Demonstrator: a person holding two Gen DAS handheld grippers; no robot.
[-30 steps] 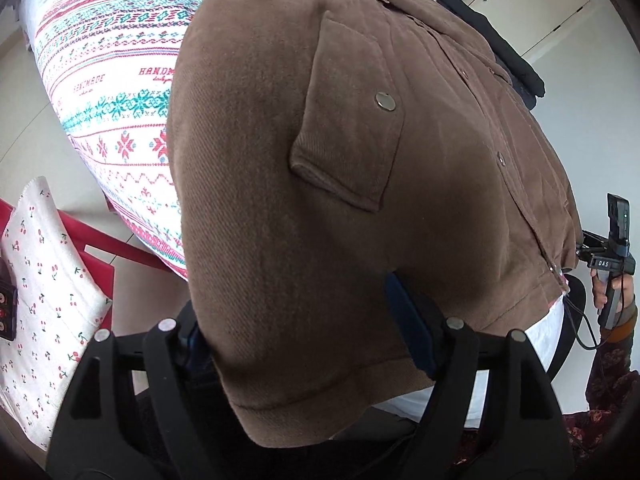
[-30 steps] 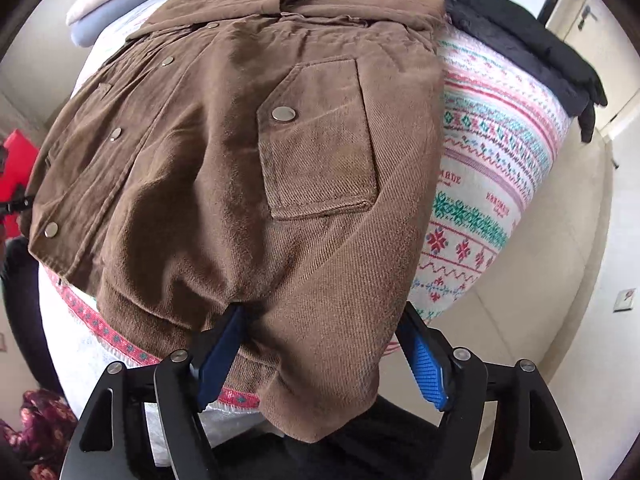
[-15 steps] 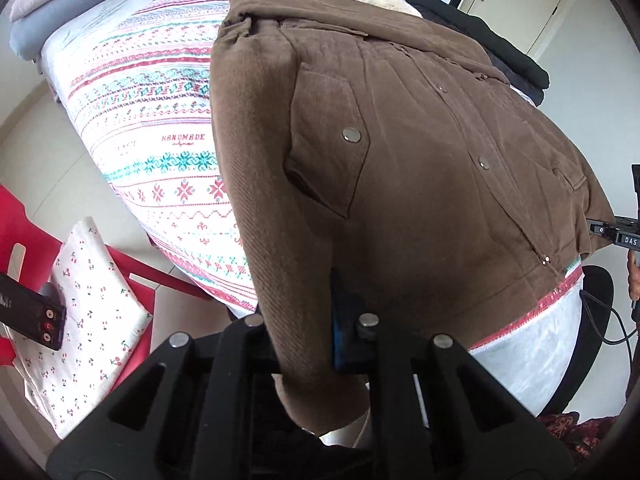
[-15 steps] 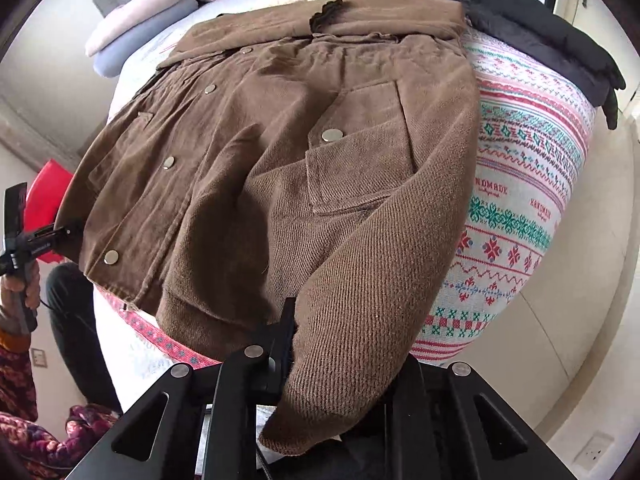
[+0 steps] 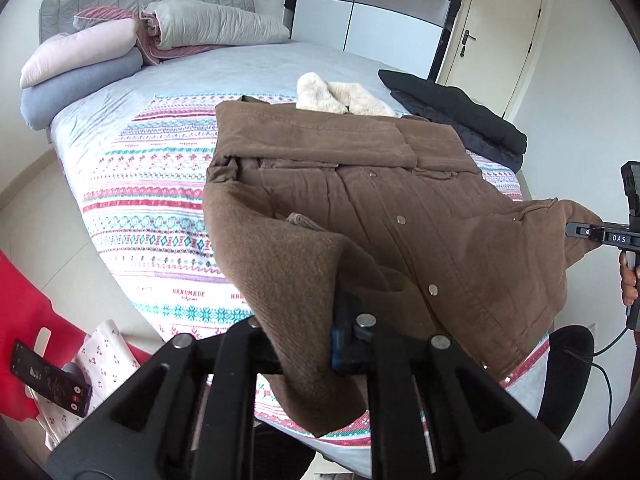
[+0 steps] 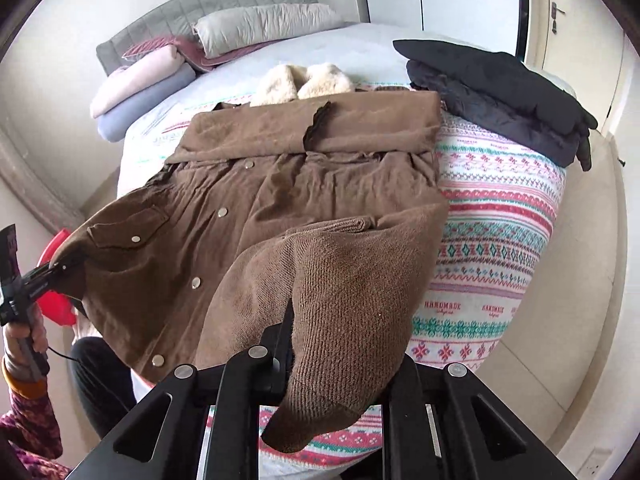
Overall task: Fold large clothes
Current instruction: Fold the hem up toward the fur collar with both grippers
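Over the bed (image 5: 120,128), each tool, left (image 5: 312,340) and right (image 6: 316,360), pinches the brown jacket's (image 5: 400,208) hem, the right still closing.

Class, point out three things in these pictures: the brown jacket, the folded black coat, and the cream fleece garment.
brown jacket (image 5: 384,208): left wrist view, on the buttoned front panel.
folded black coat (image 6: 500,80): right wrist view, on its top layer.
cream fleece garment (image 6: 304,80): right wrist view, on the fluffy pile beyond the jacket.
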